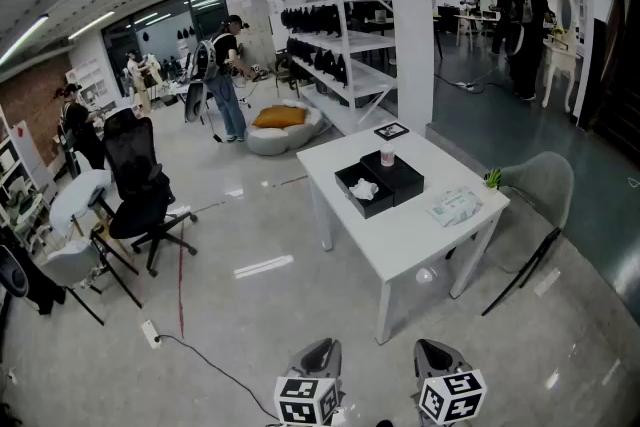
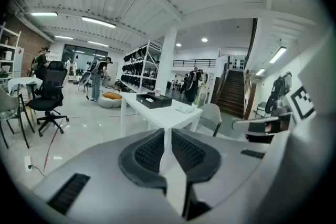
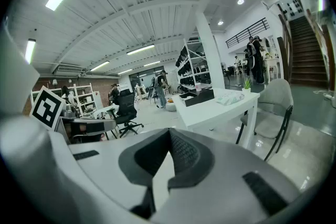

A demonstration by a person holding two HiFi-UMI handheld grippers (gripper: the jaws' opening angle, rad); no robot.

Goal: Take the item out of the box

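Both grippers are empty here. The left gripper [image 2: 167,132] has its jaws closed, pads meeting at the tips with nothing between them. Same deal with the right gripper [image 3: 168,131]: jaws together, nothing held. In the head view they sit side by side at the bottom edge, over the floor, each with its marker cube showing, and both are tipped a bit downward toward the table.

The white table [image 1: 400,237] is well apart from them, out ahead. The black box [image 1: 403,181] lies open around the middle of it. The item [image 1: 363,189], a small crumpled white thing, is in the left-hand compartment, so it hasn't come out yet. A small cup-like thing [image 1: 388,157] stands at the box's far edge; I can't tell whether it's on the box or just behind it. A flat black card [image 1: 391,130] lies near the far corner. A pale packet [image 1: 452,206], maybe wipes, lies near the right edge.

A grey chair [image 1: 545,183] is pushed up to the right side of the table, with a little green plant [image 1: 492,179] between the two. Off to the left there's a black office chair [image 1: 140,187]. Further back are white shelves [image 1: 340,25] loaded with dark gear, plus a few people standing around.
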